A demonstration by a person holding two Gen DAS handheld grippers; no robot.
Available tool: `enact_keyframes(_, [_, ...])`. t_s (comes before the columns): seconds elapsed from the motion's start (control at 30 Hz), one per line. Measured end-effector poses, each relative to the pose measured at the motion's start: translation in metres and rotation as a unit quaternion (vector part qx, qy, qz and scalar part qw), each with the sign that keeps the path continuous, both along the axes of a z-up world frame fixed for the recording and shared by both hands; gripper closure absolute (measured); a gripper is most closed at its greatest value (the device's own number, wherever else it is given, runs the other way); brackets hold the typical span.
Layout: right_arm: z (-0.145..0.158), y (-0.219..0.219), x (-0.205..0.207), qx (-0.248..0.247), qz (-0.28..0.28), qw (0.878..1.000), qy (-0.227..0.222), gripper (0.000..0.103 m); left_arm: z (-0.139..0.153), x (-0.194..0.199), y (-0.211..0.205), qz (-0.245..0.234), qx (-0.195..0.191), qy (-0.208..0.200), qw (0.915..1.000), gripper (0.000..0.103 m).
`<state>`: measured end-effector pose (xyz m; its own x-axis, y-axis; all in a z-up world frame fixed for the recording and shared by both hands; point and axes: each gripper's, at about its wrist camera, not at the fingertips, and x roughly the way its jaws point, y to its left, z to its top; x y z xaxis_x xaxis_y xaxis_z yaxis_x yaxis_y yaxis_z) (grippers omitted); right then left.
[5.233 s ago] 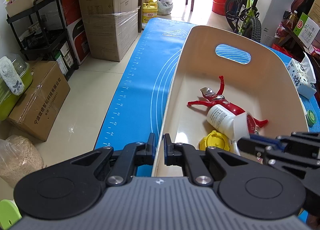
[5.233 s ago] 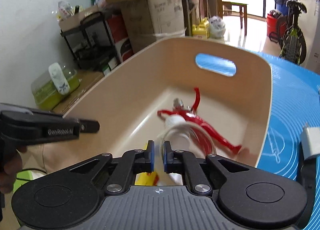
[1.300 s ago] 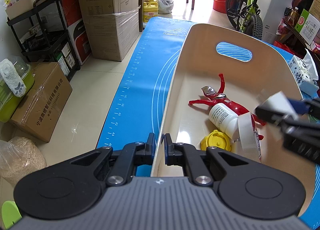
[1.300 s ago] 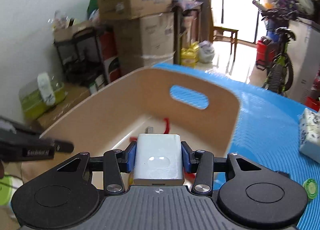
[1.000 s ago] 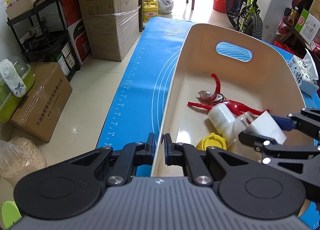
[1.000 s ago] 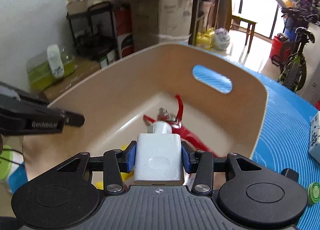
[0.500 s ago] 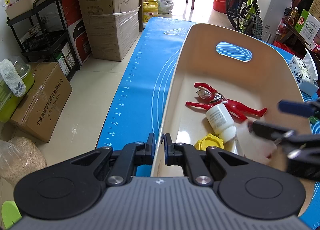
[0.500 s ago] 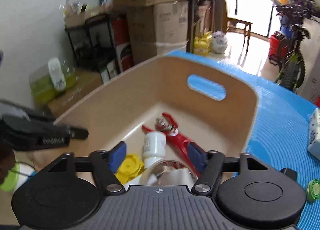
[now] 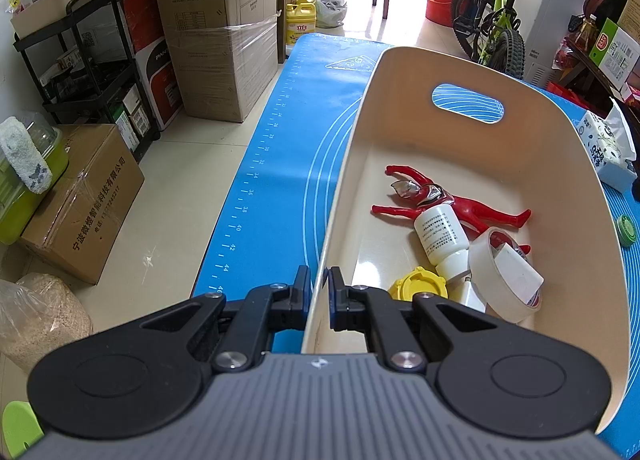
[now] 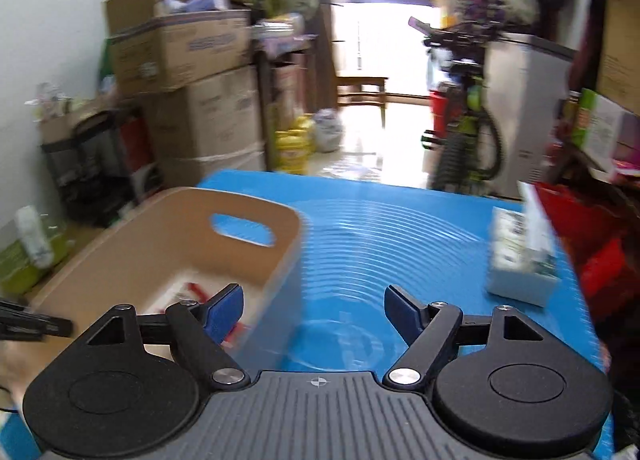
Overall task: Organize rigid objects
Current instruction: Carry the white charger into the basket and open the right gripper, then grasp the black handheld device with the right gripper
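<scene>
Since a second ago the white charger point(image 9: 516, 272) has left the right gripper point(image 10: 314, 310), whose jaws now gape empty above the desk point(image 10: 380, 220); it lies in the beige bin point(image 9: 560, 164), inside the tape roll point(image 9: 496, 280). Left gripper point(image 9: 319, 292) jaws clench the bin's wall. Light, stiff and smooth, the charger is best pinched across its flat sides

The blue mat point(image 9: 276, 164) bears ruler numbers 36 to 44.

bin point(image 9: 568, 196): cream-beige
figure point(image 9: 472, 208): red, silver head
bottle point(image 9: 440, 232): white, black print
lid point(image 9: 420, 288): yellow
tape roll point(image 9: 500, 276): translucent white
mat point(image 9: 280, 164): blue, white rings and ruler marks
cap point(image 9: 625, 228): green
</scene>
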<state>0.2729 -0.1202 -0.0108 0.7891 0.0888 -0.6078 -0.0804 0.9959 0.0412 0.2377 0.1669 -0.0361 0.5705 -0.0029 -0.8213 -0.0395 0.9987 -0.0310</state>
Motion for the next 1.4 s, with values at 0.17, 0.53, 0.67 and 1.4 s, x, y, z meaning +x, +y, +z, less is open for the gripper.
enact_keyframes(0.17, [-0.033, -0.019, -0.001, -0.008, -0.033, 0.999, 0.022, 0.021, 0.0, 0.0, -0.001, 0.001, 0.001, 0.0, 1.0, 0.093])
enact_keyframes(0.53, [-0.094, -0.048, -0.009, -0.004, -0.098, 0.995, 0.03, 0.021, -0.001, 0.0, -0.002, 0.001, 0.0, 0.0, 1.0, 0.093])
enact_keyframes(0.67, [-0.11, -0.05, -0.008, -0.003, -0.128, 0.991, 0.023, 0.021, 0.0, 0.0, -0.002, 0.001, 0.001, 0.0, 1.0, 0.092])
enact_keyframes(1.4, [-0.133, -0.045, -0.01, -0.038, -0.132, 0.991, 0.002, 0.049, 0.0, 0.0, -0.002, 0.001, 0.0, 0.0, 1.0, 0.092])
